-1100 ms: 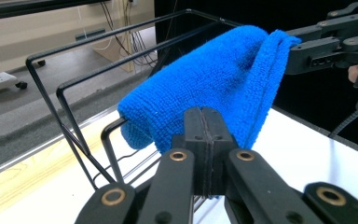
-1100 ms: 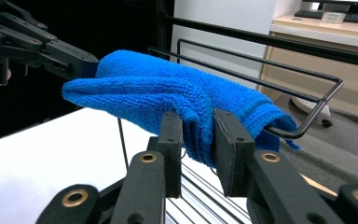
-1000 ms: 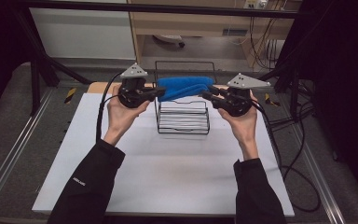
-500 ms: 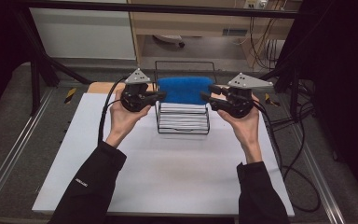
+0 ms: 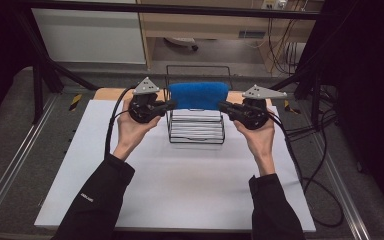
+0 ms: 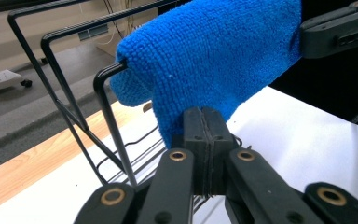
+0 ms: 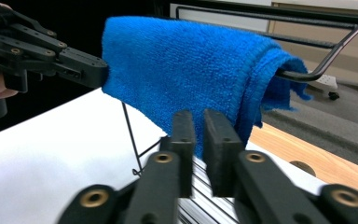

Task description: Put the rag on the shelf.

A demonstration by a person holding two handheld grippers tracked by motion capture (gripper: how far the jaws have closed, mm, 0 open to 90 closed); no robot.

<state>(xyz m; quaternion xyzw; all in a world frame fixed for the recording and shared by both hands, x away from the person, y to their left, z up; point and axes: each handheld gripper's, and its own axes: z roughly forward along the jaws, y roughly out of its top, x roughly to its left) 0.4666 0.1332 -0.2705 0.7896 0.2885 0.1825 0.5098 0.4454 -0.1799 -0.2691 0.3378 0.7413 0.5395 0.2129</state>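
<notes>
A blue towel (image 5: 198, 95) hangs over the top bar of a black wire rack (image 5: 197, 132) at the far middle of the table. My left gripper (image 5: 171, 104) is shut on the towel's left edge, its pads closed tight over the cloth (image 6: 214, 60). My right gripper (image 5: 222, 106) is at the towel's right edge. Its jaws have just been closing and now stand a narrow slit apart, with the cloth's lower edge (image 7: 182, 60) pinched between them. The towel spans level between the two grippers. The rack's bent bar end (image 7: 317, 70) pokes out of the fold.
The rack stands on a white board (image 5: 180, 190) that covers the table. A wooden strip (image 5: 105, 93) shows behind it. Black cables (image 5: 310, 165) trail off to the right. Metal rails run along both sides of the table.
The towel lay slanted and bunched on the rack a second ago; now it sits level and stretched between the two grippers. Both hands have hardly moved.
</notes>
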